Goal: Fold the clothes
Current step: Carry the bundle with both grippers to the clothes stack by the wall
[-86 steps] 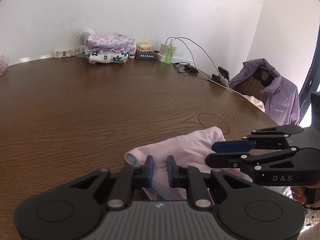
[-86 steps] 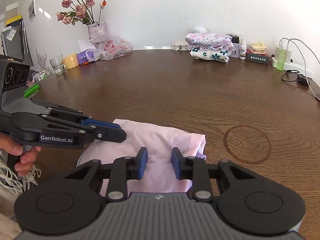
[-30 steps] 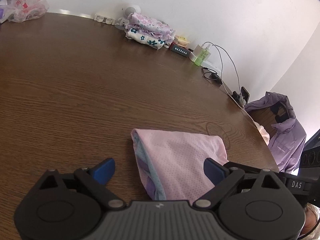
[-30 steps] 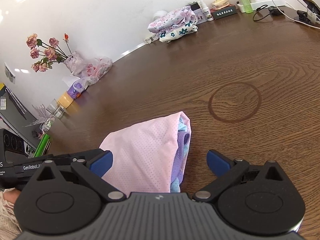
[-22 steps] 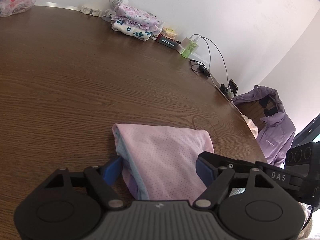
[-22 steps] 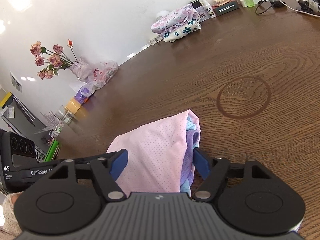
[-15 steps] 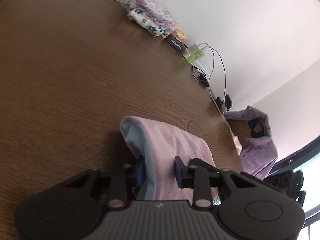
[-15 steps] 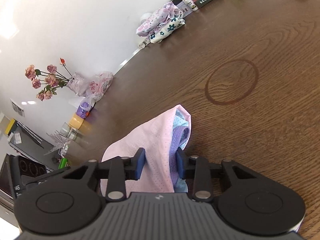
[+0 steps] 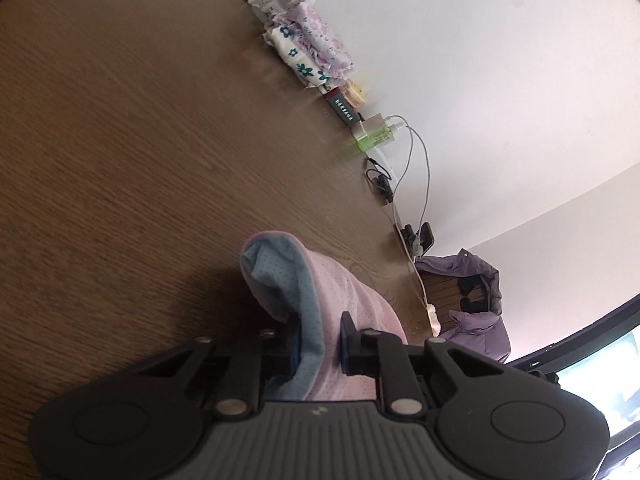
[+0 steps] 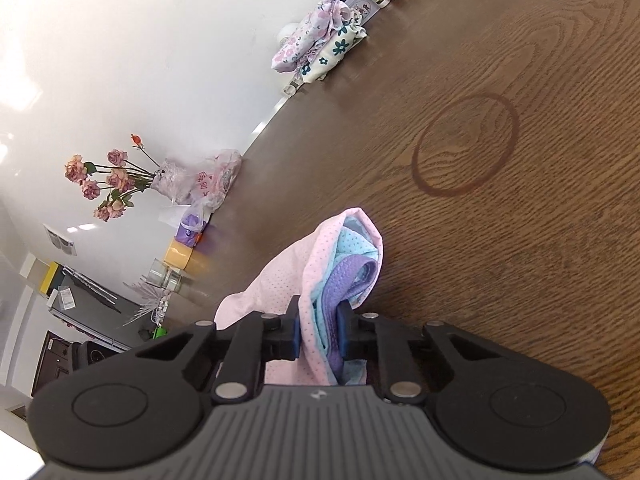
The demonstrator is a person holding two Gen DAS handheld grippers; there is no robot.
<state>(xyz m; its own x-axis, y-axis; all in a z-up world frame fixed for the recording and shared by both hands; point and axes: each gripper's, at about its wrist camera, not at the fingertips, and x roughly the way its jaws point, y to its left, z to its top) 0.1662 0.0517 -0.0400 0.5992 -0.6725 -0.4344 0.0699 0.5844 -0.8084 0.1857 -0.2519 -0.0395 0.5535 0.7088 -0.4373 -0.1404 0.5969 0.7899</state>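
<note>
Left wrist view: the left gripper (image 9: 319, 342) pinches the folded pink dotted mesh garment (image 9: 340, 300) above the brown wood-grain table (image 9: 120, 160); the right gripper (image 10: 319, 334) clamps its other edge. No legible writing.

Daylight is filling both views, glaring off the white wall (image 10: 168, 40) and bleaching the window strip (image 9: 600, 364) at the left view's lower right. The table (image 9: 120, 140) is blurring with motion toward the far edge. The fisheye lens is bending horizons and darkening the corners. A soft shadow is pooling beneath the folded pink garment (image 10: 280, 280).
</note>
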